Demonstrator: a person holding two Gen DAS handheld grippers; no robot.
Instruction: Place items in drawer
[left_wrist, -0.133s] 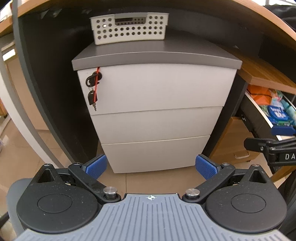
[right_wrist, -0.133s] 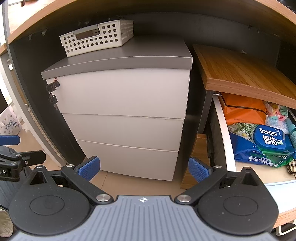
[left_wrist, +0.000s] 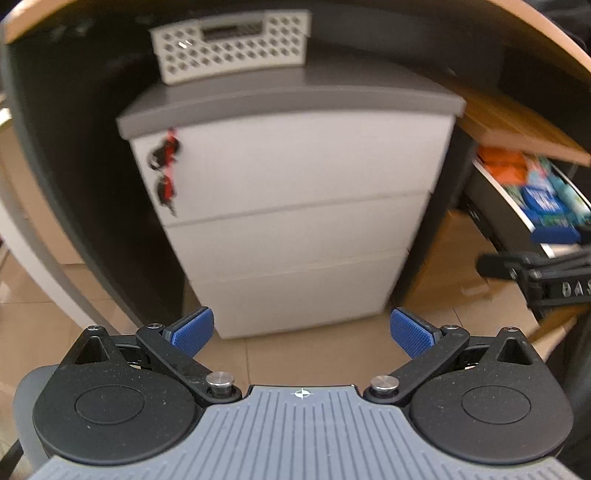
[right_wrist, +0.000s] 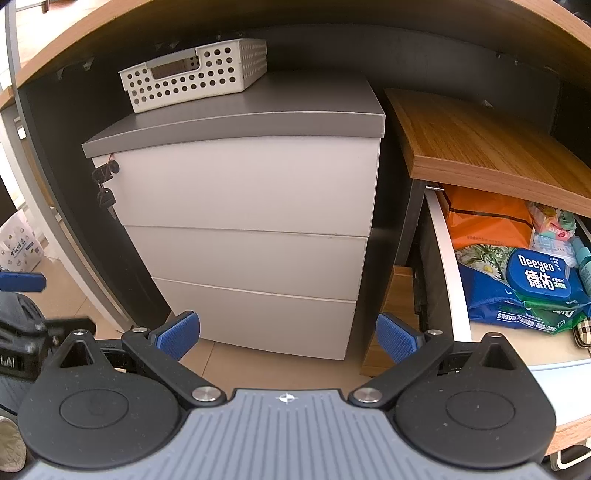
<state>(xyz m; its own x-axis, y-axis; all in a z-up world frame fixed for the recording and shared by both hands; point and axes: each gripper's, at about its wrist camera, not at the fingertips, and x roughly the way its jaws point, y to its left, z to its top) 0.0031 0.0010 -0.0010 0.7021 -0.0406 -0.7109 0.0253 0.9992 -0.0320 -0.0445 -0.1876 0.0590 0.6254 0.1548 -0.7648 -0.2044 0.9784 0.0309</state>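
Observation:
An open desk drawer (right_wrist: 448, 280) at the right holds an orange bag (right_wrist: 487, 218), a blue wipes pack (right_wrist: 535, 277) and other packets. The left wrist view shows the same drawer (left_wrist: 506, 195) at its right edge. My left gripper (left_wrist: 301, 332) is open and empty, facing a white three-drawer cabinet (left_wrist: 295, 206). My right gripper (right_wrist: 288, 334) is also open and empty, in front of that cabinet (right_wrist: 251, 229) and left of the open drawer. Each gripper shows at the edge of the other's view.
A white perforated basket (right_wrist: 195, 74) sits on the cabinet's grey top. Keys (right_wrist: 105, 184) hang from the top drawer's lock. A wooden shelf (right_wrist: 480, 144) overhangs the open drawer. Tiled floor (left_wrist: 295, 358) lies below; a printed white bag (right_wrist: 18, 247) stands at left.
The left wrist view has shifted and is blurred; the cabinet sits slightly further right in it. The right gripper has hardly moved. Both stay open.

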